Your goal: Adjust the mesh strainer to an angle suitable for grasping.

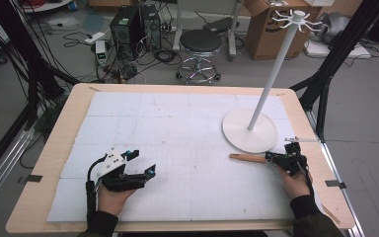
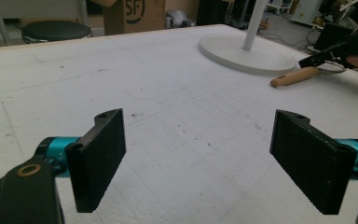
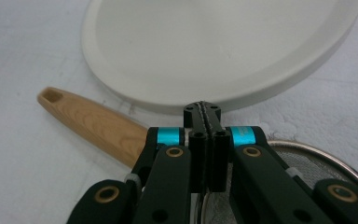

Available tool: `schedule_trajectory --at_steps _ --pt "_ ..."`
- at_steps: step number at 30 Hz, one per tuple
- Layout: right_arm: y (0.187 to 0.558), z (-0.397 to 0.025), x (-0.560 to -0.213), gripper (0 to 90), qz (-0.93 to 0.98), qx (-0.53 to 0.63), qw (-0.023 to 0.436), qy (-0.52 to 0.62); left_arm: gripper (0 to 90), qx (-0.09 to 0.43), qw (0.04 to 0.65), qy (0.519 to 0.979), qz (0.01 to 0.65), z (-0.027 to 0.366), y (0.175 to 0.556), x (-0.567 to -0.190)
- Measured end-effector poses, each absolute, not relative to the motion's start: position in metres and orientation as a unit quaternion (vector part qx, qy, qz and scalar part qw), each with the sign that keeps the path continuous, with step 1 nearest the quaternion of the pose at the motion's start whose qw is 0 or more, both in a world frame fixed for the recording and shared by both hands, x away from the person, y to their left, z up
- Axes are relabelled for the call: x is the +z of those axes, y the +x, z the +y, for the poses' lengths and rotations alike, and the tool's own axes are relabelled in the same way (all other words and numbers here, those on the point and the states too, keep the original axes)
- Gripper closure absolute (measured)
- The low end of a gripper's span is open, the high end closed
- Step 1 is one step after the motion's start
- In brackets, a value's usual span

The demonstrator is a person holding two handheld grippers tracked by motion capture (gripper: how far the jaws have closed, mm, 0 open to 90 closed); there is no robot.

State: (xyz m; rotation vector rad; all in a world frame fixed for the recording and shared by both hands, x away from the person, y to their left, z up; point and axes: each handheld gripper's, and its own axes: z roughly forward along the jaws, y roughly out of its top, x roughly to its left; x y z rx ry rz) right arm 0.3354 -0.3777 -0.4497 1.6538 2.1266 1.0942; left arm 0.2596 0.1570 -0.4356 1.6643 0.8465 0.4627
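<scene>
You are working at a big wooden table (image 1: 59, 129) covered with a white gridded mat (image 1: 177, 143). On its far right side a tall white metal stand with a round flat base and hooks on top (image 1: 250, 131) is standing. Nothing is hanging on its hooks. Just in front of that base, a small strainer with a light wooden handle and a round wire mesh bowl (image 1: 247, 158) is lying flat on the mat. Its long handle is pointing left across the table, and its mesh bowl is sitting on the right, with nothing inside that you can see. Your right gripper (image 1: 280, 158) is right on it, with its jaws squeezed tight together; they seem to be pinching the rim where the handle meets the bowl, though the pinch spot is hidden. Your left gripper (image 1: 143, 163) is resting well apart on the left side of the mat, jaws spread wide and holding nothing. So the right hand is the nearer one, and the stand is waiting just behind the strainer.
</scene>
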Motion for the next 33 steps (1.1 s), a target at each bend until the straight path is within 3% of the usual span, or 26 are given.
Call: schedule_trajectory --at_steps 33 --pt "0.296 -0.362 -0.447 89.8 0.751 0.371 0.115 0.535 19.2 0.198 0.57 0.711 0.36 0.157 0.259 -0.435"
